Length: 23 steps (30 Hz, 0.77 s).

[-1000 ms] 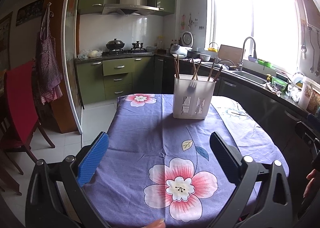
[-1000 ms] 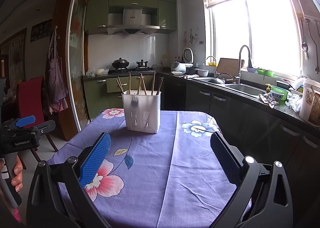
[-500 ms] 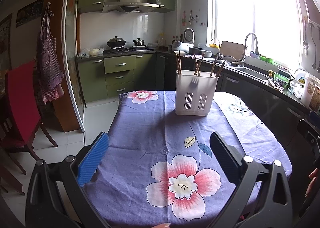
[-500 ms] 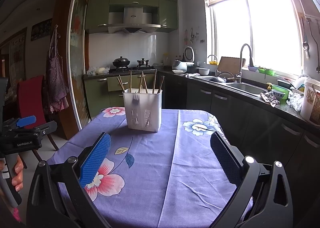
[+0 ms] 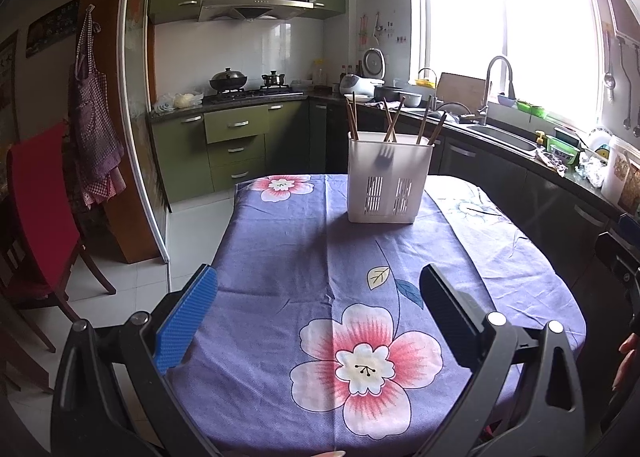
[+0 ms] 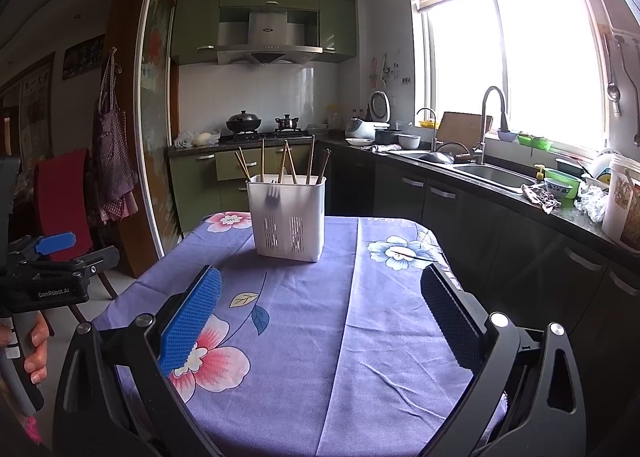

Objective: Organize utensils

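A white slotted utensil holder (image 5: 389, 181) stands at the far end of the table on a purple floral tablecloth (image 5: 280, 257). Several wooden chopsticks (image 5: 394, 119) stick up out of it, and a fork shows dimly through its wall. It also shows in the right wrist view (image 6: 286, 215) with its chopsticks (image 6: 286, 161). My left gripper (image 5: 318, 285) is open and empty above the near part of the table. My right gripper (image 6: 320, 289) is open and empty, also well short of the holder. The left gripper's body shows at the left edge of the right wrist view (image 6: 52, 273).
A red chair (image 5: 36, 213) stands left of the table. A dark counter with a sink (image 6: 492, 175) and faucet (image 6: 490, 113) runs along the right. Green cabinets and a stove (image 5: 248, 91) are at the back. An apron (image 5: 92, 133) hangs on the door frame.
Both grippers have tilted slightly, so the holder sits a little lower in both views. Both stay open and empty.
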Motion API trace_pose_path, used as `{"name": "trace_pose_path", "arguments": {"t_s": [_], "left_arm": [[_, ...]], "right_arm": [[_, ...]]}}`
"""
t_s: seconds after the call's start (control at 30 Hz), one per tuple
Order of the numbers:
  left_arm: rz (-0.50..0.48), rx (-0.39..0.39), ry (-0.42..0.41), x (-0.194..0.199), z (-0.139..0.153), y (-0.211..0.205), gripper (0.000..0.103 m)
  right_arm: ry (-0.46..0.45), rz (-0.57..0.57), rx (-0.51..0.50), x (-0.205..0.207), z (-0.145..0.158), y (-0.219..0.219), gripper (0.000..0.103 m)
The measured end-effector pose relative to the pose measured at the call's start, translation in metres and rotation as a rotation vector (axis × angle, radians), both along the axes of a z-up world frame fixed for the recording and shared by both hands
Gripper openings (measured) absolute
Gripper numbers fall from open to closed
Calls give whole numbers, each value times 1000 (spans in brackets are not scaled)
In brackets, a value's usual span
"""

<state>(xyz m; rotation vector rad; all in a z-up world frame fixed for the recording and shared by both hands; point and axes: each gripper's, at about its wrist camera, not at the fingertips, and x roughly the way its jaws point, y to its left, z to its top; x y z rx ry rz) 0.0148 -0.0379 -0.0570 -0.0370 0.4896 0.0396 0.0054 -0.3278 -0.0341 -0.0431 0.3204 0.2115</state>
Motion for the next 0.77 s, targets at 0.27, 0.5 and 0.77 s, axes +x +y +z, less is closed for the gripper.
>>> {"name": "trace_pose_path", "arguments": {"t_s": [0.27,0.5,0.77], "left_arm": [[7,26,-28,-1,0,-2,96],[-14,25,-21,2,0,-4,96],[-16,-7,101,48,-22,5,96]], "right_arm": [[2,3,-1,0,0,1,98],[7,4,-1,3,-1,0,98],[49,-2,19,22,-7,-10,98]]}}
